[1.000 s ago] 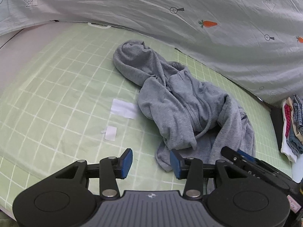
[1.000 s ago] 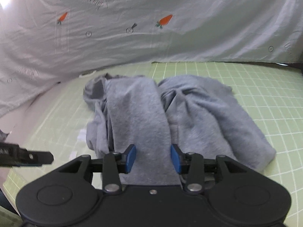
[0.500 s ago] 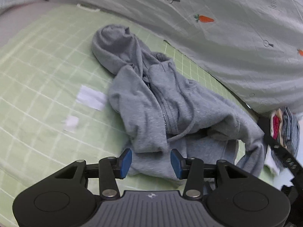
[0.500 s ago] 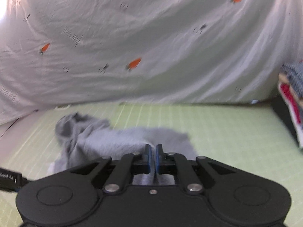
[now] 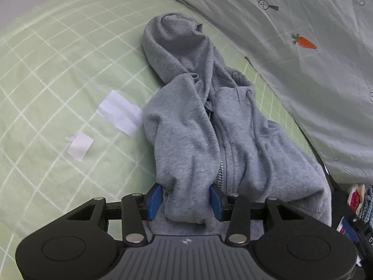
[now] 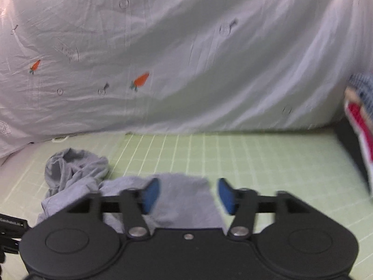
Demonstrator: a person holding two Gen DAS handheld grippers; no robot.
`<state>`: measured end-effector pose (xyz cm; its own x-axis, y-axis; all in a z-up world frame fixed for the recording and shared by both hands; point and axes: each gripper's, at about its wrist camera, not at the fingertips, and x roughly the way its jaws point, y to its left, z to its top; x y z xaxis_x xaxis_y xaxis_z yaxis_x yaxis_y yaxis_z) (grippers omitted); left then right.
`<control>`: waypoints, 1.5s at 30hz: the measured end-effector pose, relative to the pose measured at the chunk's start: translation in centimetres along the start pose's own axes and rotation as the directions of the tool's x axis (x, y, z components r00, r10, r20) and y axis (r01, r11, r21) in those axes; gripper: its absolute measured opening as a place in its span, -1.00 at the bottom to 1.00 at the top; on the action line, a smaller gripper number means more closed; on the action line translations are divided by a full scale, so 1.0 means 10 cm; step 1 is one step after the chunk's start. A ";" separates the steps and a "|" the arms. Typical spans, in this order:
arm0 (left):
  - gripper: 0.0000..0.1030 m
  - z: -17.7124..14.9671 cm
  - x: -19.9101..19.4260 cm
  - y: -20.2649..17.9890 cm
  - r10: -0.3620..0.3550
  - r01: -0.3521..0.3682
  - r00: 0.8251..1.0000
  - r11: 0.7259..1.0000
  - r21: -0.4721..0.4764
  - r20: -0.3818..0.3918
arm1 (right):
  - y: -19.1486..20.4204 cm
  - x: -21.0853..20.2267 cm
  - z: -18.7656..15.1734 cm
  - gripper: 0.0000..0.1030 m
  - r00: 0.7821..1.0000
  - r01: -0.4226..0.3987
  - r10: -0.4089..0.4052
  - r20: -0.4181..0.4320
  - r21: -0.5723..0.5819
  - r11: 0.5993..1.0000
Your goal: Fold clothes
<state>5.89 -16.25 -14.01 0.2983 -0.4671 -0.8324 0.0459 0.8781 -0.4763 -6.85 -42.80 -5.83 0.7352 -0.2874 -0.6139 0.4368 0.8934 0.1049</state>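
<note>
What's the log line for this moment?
left tongs: open, straddling hoodie hem | right tongs: open above sleeve | fold not begun

I see a pale green cloth surface with a white grid (image 5: 46, 74), backed by a wrinkled white sheet printed with orange carrots (image 6: 186, 58). Lighting is soft and even.

A bedroom at home: a bed with a green checked sheet (image 5: 46, 74), a white duvet with carrot prints (image 6: 186, 58) behind, and stacked clothes (image 6: 361, 107) alongside.
</note>
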 end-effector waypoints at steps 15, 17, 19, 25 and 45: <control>0.03 0.13 0.00 0.04 -0.040 0.050 0.996 0.990 0.134 -0.079 | 0.62 -0.34 -0.54 1.00 0.994 0.106 -0.107 0.022 0.059 0.993; 0.03 0.16 0.04 0.04 -0.050 0.066 0.994 0.986 0.155 -0.102 | 0.72 -0.40 -0.59 1.00 0.994 0.103 -0.105 0.037 0.057 0.993; 0.03 0.18 0.08 0.02 -0.065 0.085 0.990 0.982 0.166 -0.122 | 0.80 -0.44 -0.63 1.00 0.994 0.099 -0.101 0.038 0.047 0.994; 0.01 0.22 0.22 0.01 -0.068 0.098 0.985 0.976 0.193 -0.158 | 0.93 -0.36 -0.77 1.00 0.984 0.176 -0.176 -0.001 0.022 0.984; -0.85 0.58 -0.40 0.19 0.107 -0.171 0.937 0.971 0.169 0.332 | 0.40 -0.52 -0.26 -0.88 0.925 0.343 -0.295 0.238 -0.193 0.919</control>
<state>10.36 -12.13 -9.98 0.6010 -0.3089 -0.7371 0.1549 0.9498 -0.2718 -10.29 -36.85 -4.19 0.6746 -0.6119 -0.4129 0.5536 0.7894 -0.2653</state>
